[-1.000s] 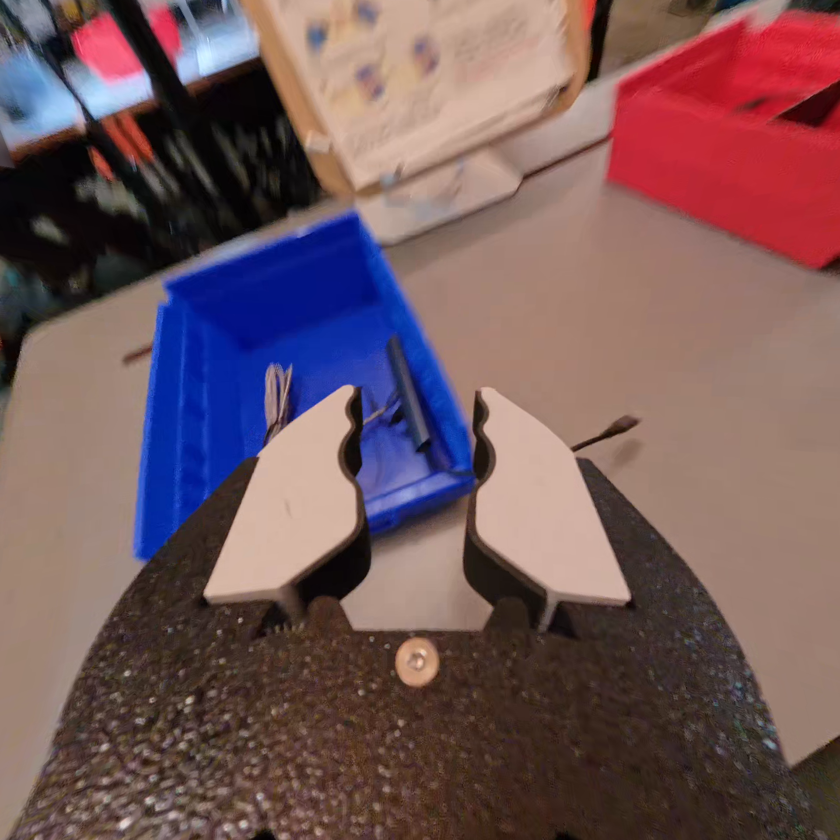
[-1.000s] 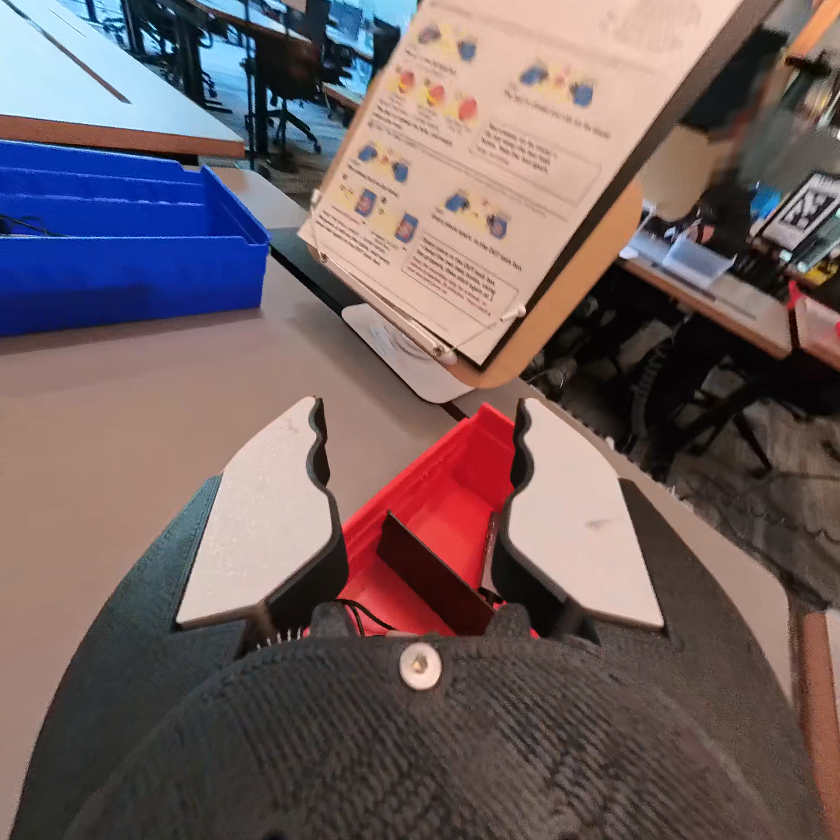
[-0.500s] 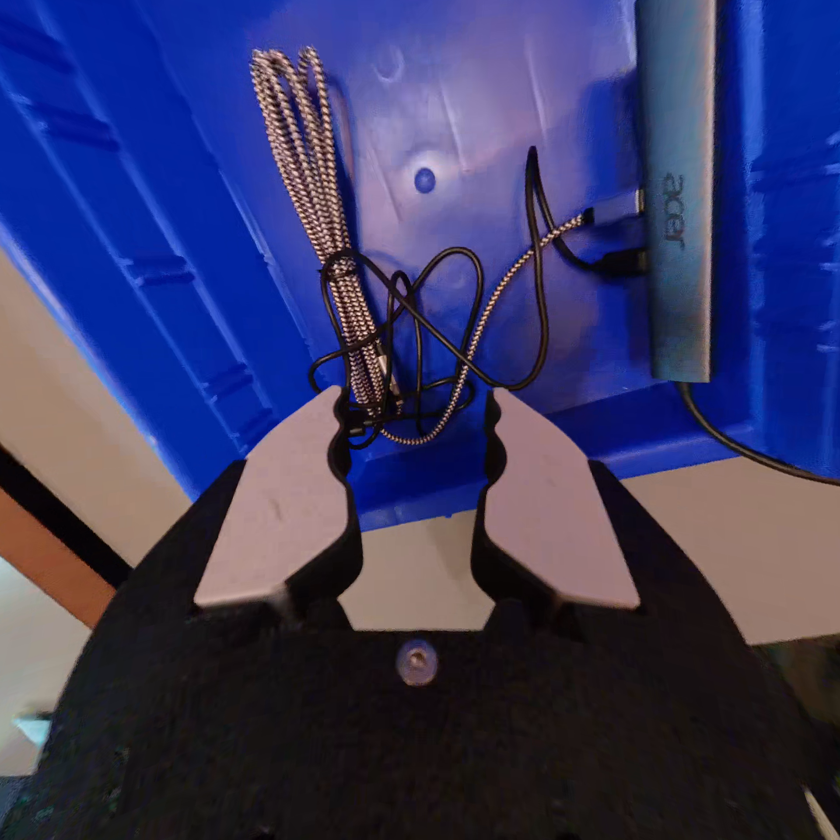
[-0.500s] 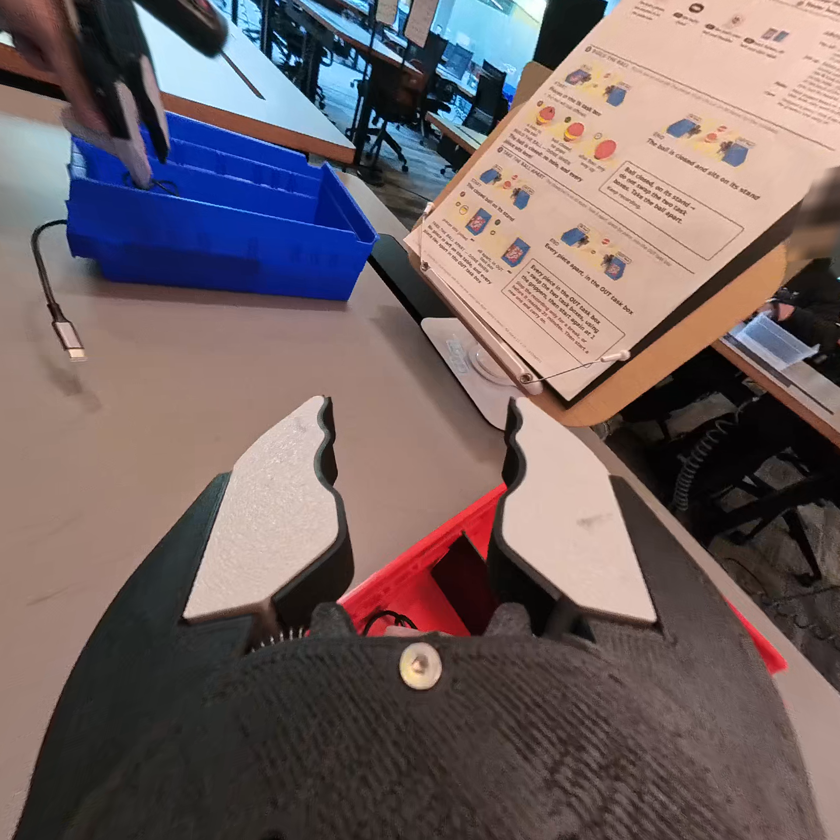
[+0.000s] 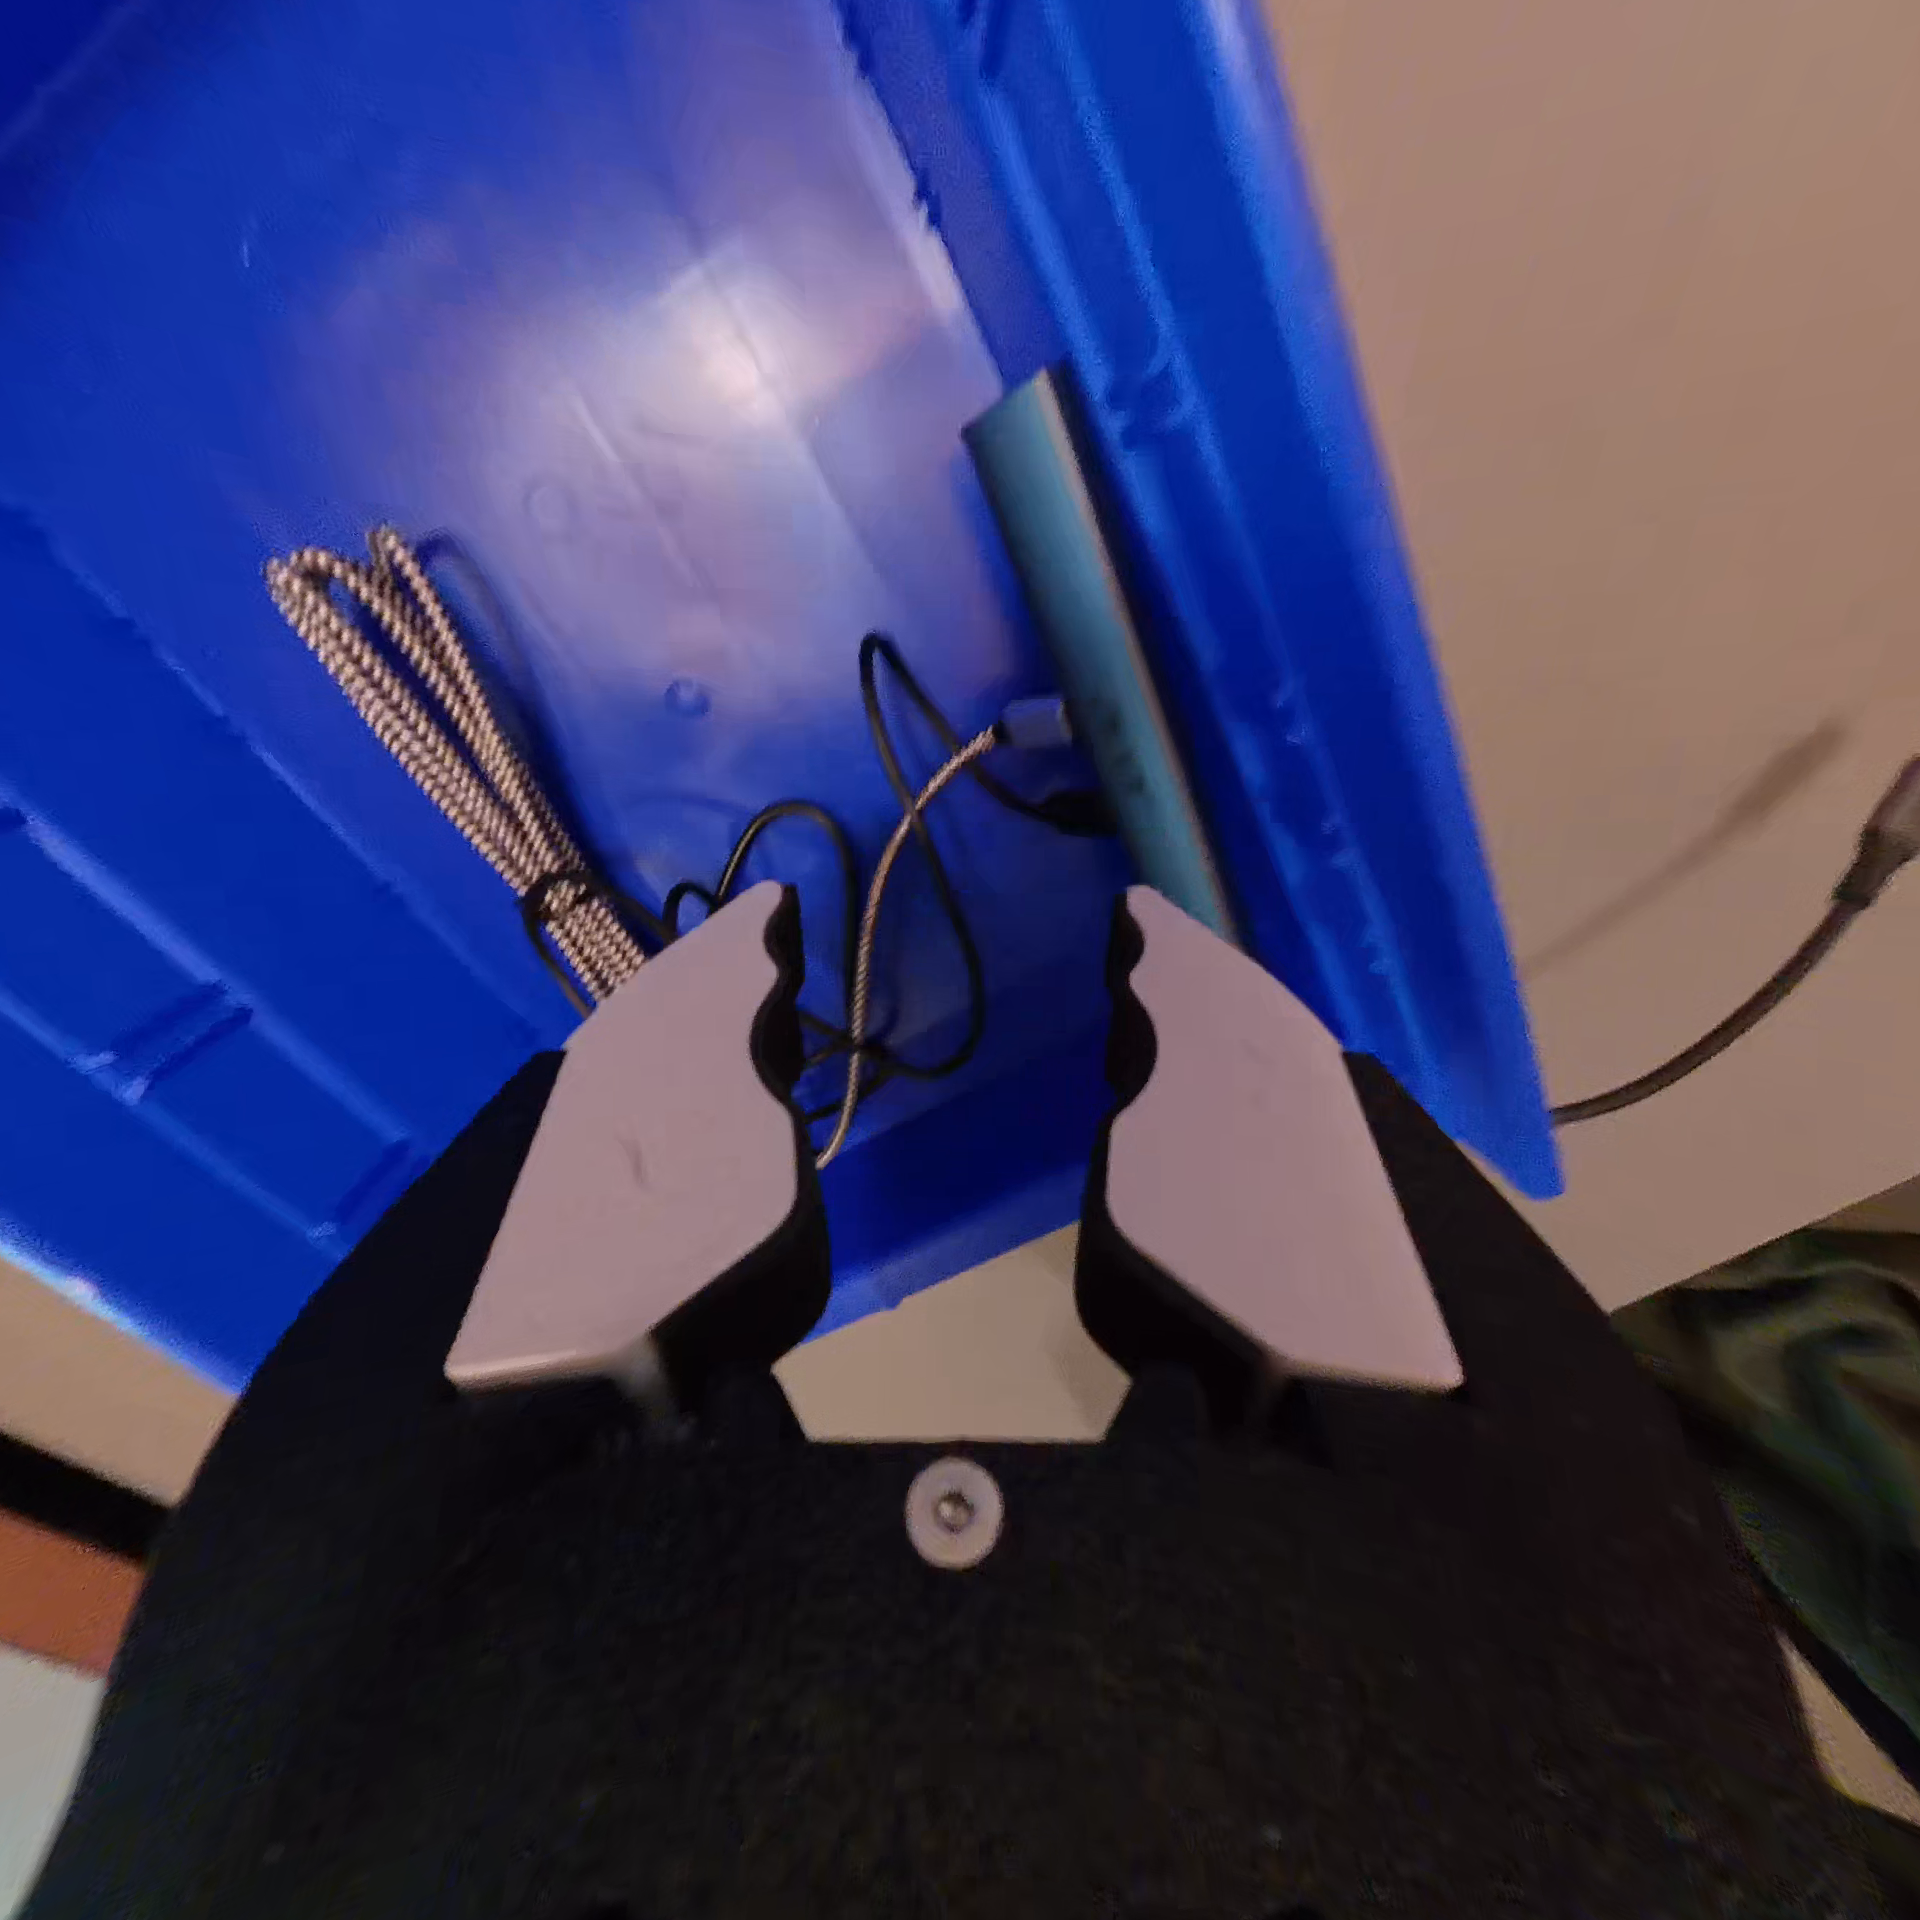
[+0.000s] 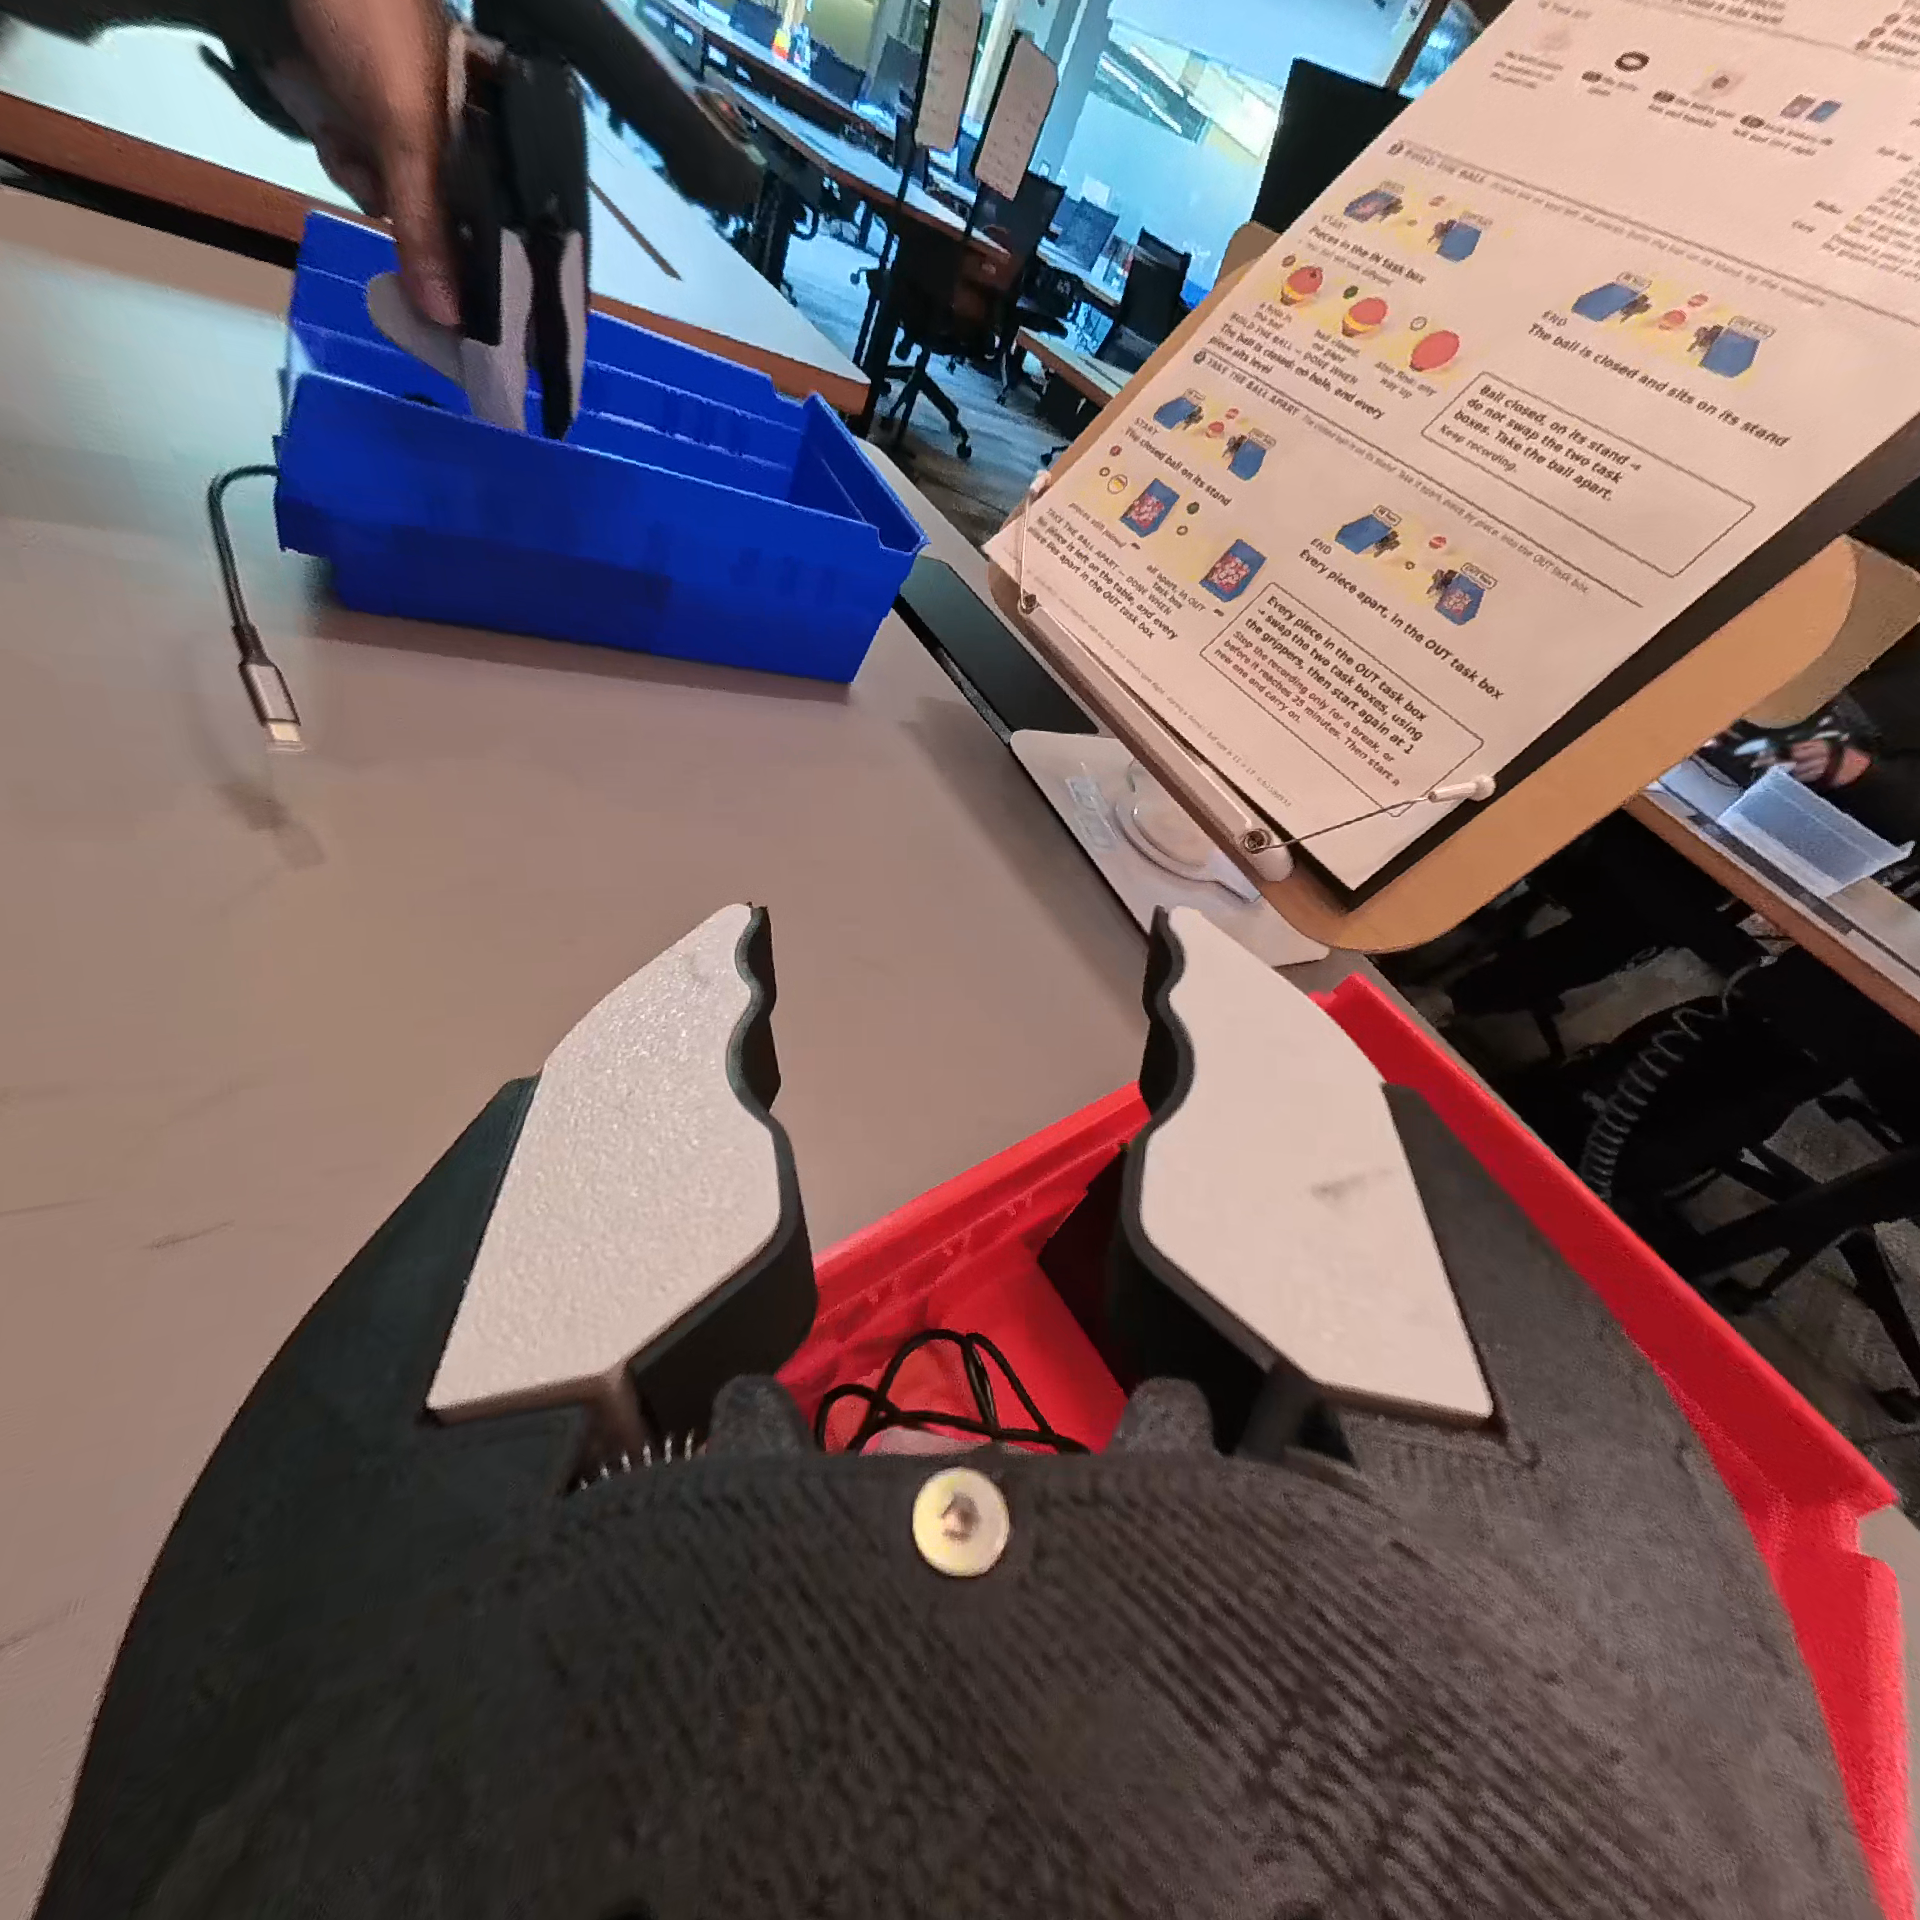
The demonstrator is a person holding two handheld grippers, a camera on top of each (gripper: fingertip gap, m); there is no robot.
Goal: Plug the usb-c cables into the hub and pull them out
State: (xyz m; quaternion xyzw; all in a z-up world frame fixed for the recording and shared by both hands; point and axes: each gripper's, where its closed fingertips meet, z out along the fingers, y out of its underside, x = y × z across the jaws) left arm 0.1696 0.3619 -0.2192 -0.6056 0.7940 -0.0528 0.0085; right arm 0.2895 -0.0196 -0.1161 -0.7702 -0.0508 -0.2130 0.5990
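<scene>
A grey hub [image 5: 1091, 665] lies along the right wall of the blue bin [image 5: 312, 935]. A braided cable [image 5: 436, 748] and a thin black cable [image 5: 914, 935] lie tangled on the bin floor, and their plugs [image 5: 1034, 722] sit at the hub's side. My left gripper [image 5: 951, 925] is open and empty, just above the tangle. The hub's own lead hangs out of the bin and ends in a silver plug [image 6: 272, 698] on the table. My right gripper [image 6: 956, 945] is open and empty above the red bin [image 6: 1558, 1195], which holds a black cable [image 6: 935, 1392].
In the right wrist view the left gripper [image 6: 520, 301], held by a hand, dips into the blue bin [image 6: 623, 520]. A slanted board with instruction sheets [image 6: 1455, 468] stands on a white base at the table's far edge. Grey table [image 6: 520, 883] lies between the bins.
My left gripper has turned and shifted over the blue bin, so the hub now lies farther ahead on the right. My right gripper has drawn back a little over the red bin.
</scene>
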